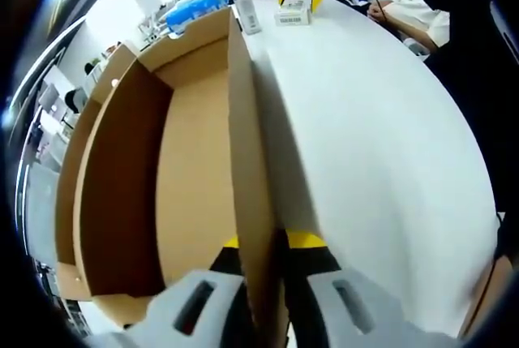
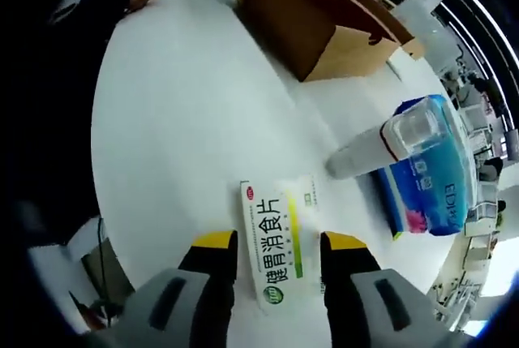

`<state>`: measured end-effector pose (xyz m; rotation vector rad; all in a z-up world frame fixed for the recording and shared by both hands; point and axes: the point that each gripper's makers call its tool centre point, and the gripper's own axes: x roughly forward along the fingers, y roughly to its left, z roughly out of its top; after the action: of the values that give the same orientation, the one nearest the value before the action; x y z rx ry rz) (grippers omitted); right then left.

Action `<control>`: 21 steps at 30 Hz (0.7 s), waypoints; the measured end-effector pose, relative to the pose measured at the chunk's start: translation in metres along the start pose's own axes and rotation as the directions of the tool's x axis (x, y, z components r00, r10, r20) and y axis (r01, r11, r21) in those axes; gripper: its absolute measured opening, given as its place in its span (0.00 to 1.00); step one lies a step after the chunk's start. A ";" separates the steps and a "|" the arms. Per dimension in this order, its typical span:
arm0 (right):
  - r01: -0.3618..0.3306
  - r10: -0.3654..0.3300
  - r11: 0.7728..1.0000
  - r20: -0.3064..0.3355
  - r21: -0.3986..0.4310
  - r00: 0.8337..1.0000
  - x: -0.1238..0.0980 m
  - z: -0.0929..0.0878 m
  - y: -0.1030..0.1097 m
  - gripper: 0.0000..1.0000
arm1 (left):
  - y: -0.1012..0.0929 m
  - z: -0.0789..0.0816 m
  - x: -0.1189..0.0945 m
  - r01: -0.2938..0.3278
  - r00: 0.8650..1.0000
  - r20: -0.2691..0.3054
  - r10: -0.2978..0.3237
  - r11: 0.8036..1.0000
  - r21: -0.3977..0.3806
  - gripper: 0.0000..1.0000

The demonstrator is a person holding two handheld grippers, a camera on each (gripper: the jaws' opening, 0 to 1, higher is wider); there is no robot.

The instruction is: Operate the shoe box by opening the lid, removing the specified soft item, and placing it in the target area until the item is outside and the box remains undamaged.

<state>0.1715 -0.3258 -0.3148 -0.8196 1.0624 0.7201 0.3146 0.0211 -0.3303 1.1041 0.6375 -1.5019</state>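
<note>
Now the box wall point(image 1: 247, 178) is pinched by the left gripper point(image 1: 263, 244) at 6 o'clock. The medicine box point(image 2: 276, 238) on the white counter point(image 2: 186, 121) is straddled by the right gripper point(image 2: 274, 244), jaws open.

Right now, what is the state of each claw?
Left claw: closed on the cardboard box wall.
Right claw: open, around the medicine box, not gripping.
</note>
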 end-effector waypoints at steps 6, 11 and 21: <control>-0.081 0.079 0.996 -0.062 -0.028 0.995 0.007 -0.017 0.003 0.50 | -0.001 0.000 -0.001 0.003 1.000 0.001 -0.003 1.000 0.002 0.06; -0.105 0.104 0.994 -0.043 -0.009 0.994 0.012 -0.020 -0.007 0.47 | -0.002 0.000 -0.001 0.005 1.000 0.002 -0.005 1.000 0.003 0.06; -0.158 0.152 0.976 -0.048 -0.152 0.987 0.017 -0.016 -0.019 0.46 | -0.002 0.000 -0.001 0.005 1.000 0.002 -0.005 1.000 0.004 0.06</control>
<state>0.1852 -0.3475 -0.3305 -0.8916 1.1213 0.9324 0.3130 0.0215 -0.3299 1.1041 0.6366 -1.5091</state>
